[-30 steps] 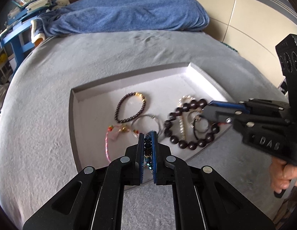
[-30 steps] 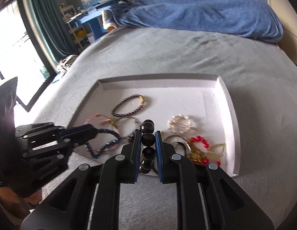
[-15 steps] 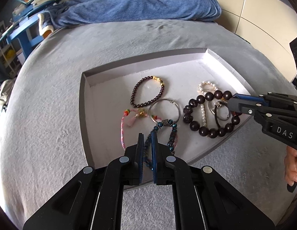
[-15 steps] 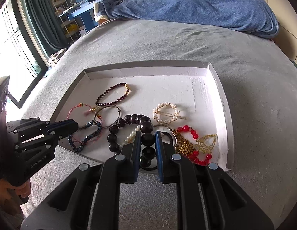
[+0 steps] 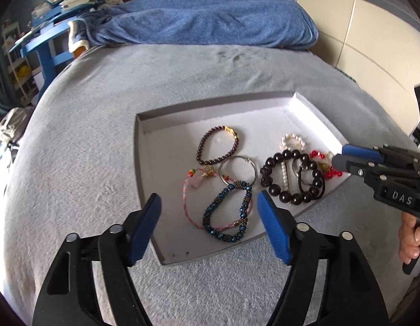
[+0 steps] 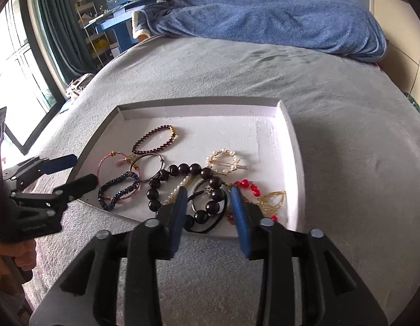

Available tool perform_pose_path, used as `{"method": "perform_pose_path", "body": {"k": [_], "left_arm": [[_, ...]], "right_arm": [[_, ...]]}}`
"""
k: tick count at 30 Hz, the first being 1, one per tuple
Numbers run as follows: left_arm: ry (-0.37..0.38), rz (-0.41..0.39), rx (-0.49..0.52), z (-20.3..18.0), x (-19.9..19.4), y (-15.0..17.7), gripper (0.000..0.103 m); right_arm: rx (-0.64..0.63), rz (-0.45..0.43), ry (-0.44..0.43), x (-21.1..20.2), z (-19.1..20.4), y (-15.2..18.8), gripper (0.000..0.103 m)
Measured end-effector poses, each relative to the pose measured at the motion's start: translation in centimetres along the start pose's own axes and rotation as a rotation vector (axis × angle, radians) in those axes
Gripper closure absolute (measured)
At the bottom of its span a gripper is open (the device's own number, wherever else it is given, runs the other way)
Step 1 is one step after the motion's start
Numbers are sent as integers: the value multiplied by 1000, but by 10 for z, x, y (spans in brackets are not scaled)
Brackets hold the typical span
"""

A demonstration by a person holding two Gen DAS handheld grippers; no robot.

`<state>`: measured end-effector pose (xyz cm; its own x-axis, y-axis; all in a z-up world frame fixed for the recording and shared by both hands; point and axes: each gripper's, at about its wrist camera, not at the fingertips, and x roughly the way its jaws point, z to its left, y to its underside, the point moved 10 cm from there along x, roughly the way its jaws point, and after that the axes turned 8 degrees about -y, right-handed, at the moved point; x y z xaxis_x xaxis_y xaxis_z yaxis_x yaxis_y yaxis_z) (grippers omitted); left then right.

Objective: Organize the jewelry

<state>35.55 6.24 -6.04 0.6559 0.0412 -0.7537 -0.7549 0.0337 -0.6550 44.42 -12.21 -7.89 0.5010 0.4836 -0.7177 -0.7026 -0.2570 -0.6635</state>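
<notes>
A shallow white tray (image 5: 166,146) (image 6: 267,135) lies on the grey bed and holds several bracelets. My left gripper (image 5: 208,203) is open and empty just above the tray's near edge, over a blue beaded bracelet (image 5: 227,212) (image 6: 119,190). My right gripper (image 6: 208,193) is open and empty, jaws either side of a large dark bead bracelet (image 6: 182,187) (image 5: 291,179). Also in the tray: a thin dark bracelet (image 5: 216,145), a silver ring (image 5: 238,169), a pink cord bracelet (image 5: 186,190), a pearl ring clip (image 6: 224,160) and a red-and-gold piece (image 6: 264,195).
A blue blanket (image 5: 210,19) lies across the far end of the grey bed (image 5: 87,135). A blue desk and bookshelf (image 6: 120,19) stand beyond it. A window and curtain (image 6: 19,54) are on the left of the right wrist view.
Both grippers opened. The left let go of the blue beaded bracelet and the right let go of the dark bead bracelet; both now lie in the tray, and the grippers have drawn back.
</notes>
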Motion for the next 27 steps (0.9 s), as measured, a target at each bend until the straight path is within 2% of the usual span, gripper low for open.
{"method": "perform_pose_path", "body": {"k": [5, 12, 21, 27], "left_arm": [[1, -29, -65, 13, -14, -2, 18], [-23, -86, -96, 22, -38, 3, 13], [-69, -275, -130, 14, -78, 20, 9], [-80, -333, -52, -14, -82, 39, 7]], "right_arm": [[33, -48, 4, -17, -3, 1, 49], [33, -142, 1, -43, 10, 3, 31], [8, -268, 59, -62, 20, 28, 24], [-46, -294, 102, -68, 27, 45, 19]]}}
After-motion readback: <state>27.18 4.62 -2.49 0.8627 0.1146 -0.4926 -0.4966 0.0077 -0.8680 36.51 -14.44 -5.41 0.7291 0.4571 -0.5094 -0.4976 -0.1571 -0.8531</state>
